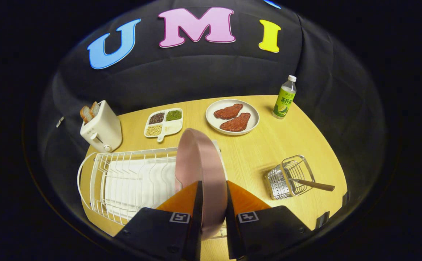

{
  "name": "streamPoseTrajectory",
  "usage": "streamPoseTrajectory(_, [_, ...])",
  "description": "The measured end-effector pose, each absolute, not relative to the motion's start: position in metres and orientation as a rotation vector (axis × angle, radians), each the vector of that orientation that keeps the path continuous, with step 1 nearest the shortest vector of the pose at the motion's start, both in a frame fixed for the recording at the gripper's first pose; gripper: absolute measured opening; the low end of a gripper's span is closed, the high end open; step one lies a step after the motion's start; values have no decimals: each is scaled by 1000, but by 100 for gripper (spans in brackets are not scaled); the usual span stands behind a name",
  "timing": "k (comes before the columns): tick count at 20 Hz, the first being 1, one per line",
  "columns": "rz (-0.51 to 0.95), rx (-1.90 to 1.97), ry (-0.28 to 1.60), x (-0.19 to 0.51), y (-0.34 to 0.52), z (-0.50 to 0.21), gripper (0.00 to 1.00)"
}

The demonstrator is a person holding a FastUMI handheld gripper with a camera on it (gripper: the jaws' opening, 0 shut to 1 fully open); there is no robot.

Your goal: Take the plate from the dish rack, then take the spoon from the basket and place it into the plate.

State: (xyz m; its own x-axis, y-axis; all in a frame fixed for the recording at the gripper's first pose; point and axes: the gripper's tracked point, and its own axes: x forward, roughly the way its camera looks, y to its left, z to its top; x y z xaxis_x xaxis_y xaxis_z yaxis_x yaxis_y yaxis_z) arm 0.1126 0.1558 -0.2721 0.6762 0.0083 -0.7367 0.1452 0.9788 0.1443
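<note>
Tongs [212, 203] clamped, both fingers pressing pink plate [200, 163] edge-on.

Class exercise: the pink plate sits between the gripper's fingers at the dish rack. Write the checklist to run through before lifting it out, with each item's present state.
1. Both fingers of the gripper flank the pink plate: ok.
2. Firm pressing grip: cannot tell.
3. Plate clear of the dish rack wires: cannot tell.
4. Bare table beside the rack for set-down: ok.
5. Spoon waiting in the basket: ok.

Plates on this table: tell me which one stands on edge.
The pink plate, upright between the gripper fingers at the dish rack; the white plate with meat lies flat.
</note>
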Motion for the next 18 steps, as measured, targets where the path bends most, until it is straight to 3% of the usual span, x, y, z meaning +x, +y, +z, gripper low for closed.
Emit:
streamPoseTrajectory(10, [-122, 23, 706, 126, 152, -232, 26])
streamPoseTrajectory(18, [-69, 237, 655, 98, 138, -187, 26])
